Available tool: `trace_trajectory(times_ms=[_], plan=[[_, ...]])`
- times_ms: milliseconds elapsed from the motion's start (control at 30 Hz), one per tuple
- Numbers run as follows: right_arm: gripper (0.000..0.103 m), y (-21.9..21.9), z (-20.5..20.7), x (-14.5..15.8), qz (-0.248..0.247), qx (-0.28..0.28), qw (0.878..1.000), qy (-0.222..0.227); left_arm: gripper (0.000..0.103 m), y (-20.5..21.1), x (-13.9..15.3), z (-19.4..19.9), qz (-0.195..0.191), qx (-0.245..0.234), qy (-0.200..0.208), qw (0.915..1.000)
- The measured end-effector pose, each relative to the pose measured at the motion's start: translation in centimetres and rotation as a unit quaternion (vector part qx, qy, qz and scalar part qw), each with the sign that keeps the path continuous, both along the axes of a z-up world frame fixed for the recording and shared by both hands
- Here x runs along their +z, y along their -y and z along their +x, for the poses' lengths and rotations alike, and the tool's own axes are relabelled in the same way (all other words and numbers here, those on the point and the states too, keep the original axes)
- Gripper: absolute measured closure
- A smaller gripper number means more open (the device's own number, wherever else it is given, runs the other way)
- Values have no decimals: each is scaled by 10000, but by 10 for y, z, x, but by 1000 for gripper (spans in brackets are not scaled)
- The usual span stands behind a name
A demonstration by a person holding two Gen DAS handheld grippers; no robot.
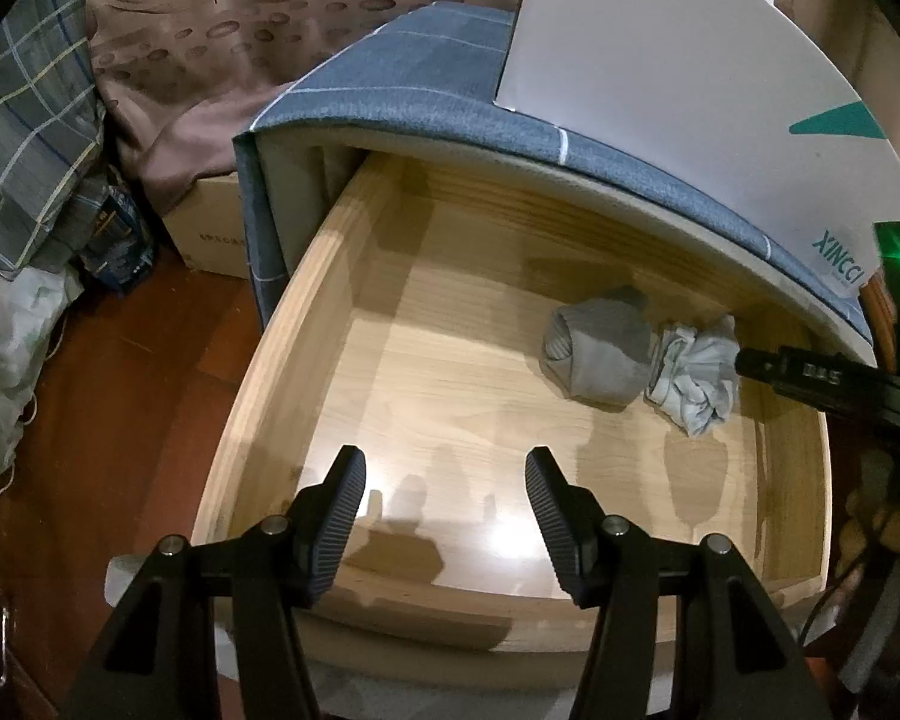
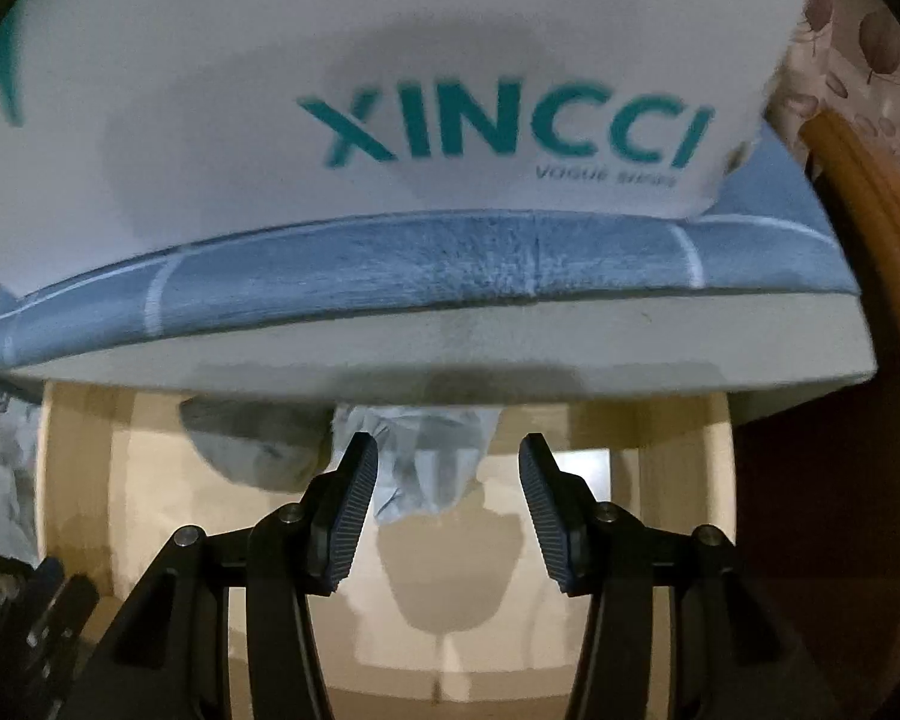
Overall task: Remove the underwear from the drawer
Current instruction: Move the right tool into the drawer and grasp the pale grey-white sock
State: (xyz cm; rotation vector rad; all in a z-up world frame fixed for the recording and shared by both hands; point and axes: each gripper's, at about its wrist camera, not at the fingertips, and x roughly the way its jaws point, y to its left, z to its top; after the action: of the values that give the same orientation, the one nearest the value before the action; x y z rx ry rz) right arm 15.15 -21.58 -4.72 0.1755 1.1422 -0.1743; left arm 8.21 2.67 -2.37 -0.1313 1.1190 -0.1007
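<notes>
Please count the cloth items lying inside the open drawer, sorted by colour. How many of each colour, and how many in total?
Grey rolled cloth bundle: 1
Pale blue-white crumpled cloth bundle: 1
Total in the wooden drawer: 2

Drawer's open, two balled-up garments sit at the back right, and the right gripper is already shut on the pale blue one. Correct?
Not quite. The right gripper isn't shut on the pale blue garment: the right wrist view shows its jaws open, the cloth just ahead of the fingertips. The rest holds: the drawer is open, and the grey garment sits beside the blue one, back right.
</notes>
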Motion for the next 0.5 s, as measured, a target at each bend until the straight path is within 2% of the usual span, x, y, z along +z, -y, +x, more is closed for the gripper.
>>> trace_trajectory(times_ms=[100, 333, 500], plan=[[57, 2, 6, -8, -117, -149, 9998, -16, 46, -1, 0, 0, -50, 14, -20, 10000], [57, 10, 13, -26, 131, -457, 9983, -325, 46, -3, -1, 2, -175, 46, -70, 9998], [57, 21, 18, -38, 661, -782, 9937, -443, 46, -4, -2, 2, -219, 63, -83, 9997]])
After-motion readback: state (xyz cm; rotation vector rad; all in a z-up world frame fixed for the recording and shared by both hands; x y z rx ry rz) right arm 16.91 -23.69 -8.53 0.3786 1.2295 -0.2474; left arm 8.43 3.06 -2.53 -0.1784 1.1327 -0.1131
